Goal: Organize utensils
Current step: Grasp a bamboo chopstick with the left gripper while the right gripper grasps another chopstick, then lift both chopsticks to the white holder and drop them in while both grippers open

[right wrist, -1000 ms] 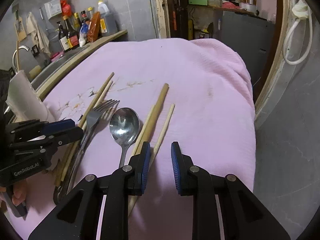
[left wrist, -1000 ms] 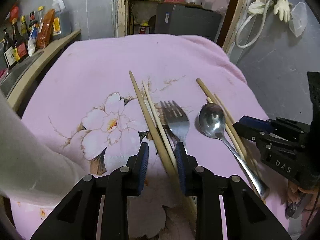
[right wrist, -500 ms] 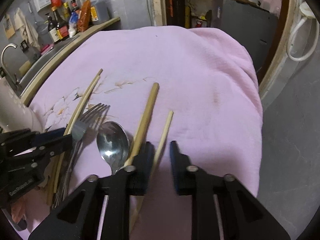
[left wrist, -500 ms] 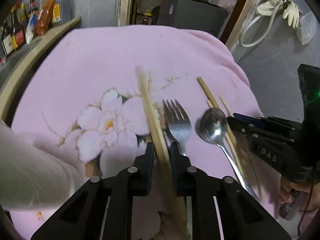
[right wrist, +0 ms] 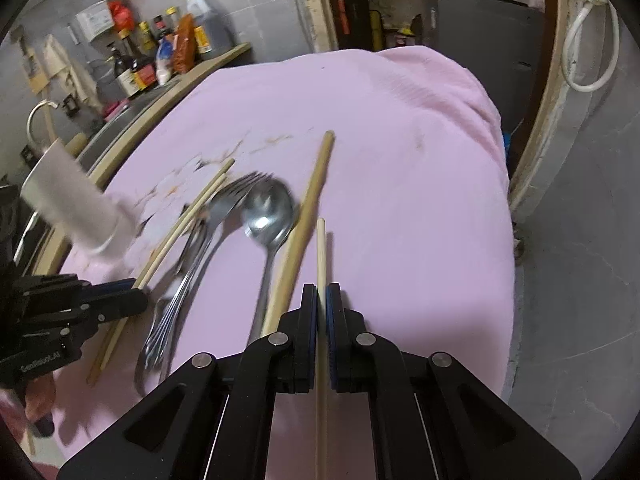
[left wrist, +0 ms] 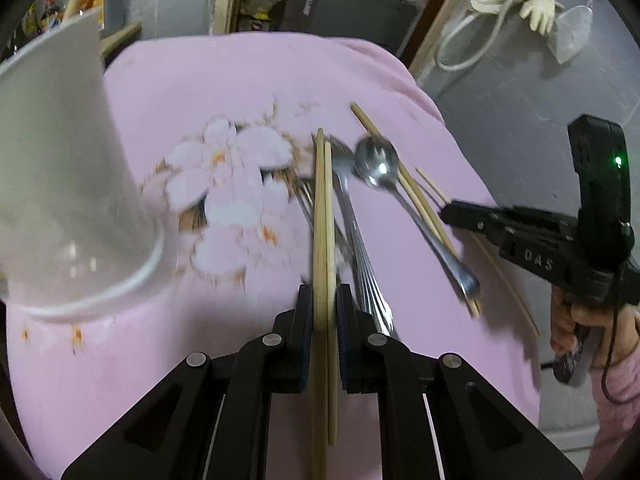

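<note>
The left gripper (left wrist: 323, 322) was clamped on a pair of chopsticks (left wrist: 322, 216), holding them side by side toward their near end, the far tips reaching over the fork (left wrist: 352, 220). The right gripper (right wrist: 321, 320) was closed on a single thin chopstick (right wrist: 320, 256), which appeared lifted clear of the pink cloth (right wrist: 400, 160), judging by the shadow beside it.

Just left of that stick a thicker chopstick (right wrist: 308, 208) lay loose on the cloth, its near part alongside the spoon (right wrist: 268, 216). The fork lay left of the spoon. At far left stood a white cup (left wrist: 60, 168), the likely container, with one stick already in it.

Assessment: the chopsticks are light, stiff and smooth. A hold well off the middle lets the long free end swing or slide between the pads. A paired hold risks one stick slipping or the two crossing. Gripping nearer the middle would steady them. The metal spoon and fork are heavier and slick; the handle is the sensible place to grip.
</note>
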Tool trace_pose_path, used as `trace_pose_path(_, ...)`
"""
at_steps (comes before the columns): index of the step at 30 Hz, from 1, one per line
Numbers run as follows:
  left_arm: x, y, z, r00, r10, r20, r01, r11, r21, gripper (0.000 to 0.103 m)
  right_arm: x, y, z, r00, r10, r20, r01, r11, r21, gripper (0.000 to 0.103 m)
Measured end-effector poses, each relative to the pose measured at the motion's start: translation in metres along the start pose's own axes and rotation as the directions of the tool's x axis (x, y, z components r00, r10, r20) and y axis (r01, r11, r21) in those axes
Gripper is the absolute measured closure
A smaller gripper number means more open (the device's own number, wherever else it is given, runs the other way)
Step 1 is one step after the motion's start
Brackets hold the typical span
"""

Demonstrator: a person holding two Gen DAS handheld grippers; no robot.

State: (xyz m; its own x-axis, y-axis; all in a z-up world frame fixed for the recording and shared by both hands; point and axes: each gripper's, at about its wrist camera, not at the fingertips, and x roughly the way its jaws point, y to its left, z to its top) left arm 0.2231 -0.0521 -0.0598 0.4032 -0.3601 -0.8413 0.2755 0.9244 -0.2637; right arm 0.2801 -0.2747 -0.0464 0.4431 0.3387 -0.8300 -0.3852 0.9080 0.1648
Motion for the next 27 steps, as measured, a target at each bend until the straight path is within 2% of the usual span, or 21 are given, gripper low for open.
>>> trace_pose_path(9, -0.022, 0.007, -0.019, 0.999, -0.036, 0.01, 0.035, 0.998, 0.044, 0.093, -0.006, 0.009, -0.009, 1.0, -0.002, 0.002, 0.002, 1.0, -0.019, 0.1)
trace_pose_path(15, -0.013, 0.006, -0.002, 0.999, -0.01, 0.043, 0.008, 0.999, 0.04, 0.089, -0.004, 0.01, -0.01, 1.0, -0.009, 0.005, 0.009, 1.0, -0.026, 0.1)
trace_pose_path(22, 0.011, 0.008, 0.016, 1.0, -0.011, -0.011, 0.011, 0.999, 0.032, 0.089, -0.003, 0.009, -0.009, 1.0, -0.008, -0.004, 0.007, 1.0, -0.03, 0.1)
trace_pose_path(27, 0.022, 0.006, 0.031, 0.998, 0.008, -0.056, -0.007, 1.0, 0.02, 0.089, 0.005, 0.01, 0.0, 0.999, -0.02, -0.049, 0.017, 0.998, -0.057, 0.1)
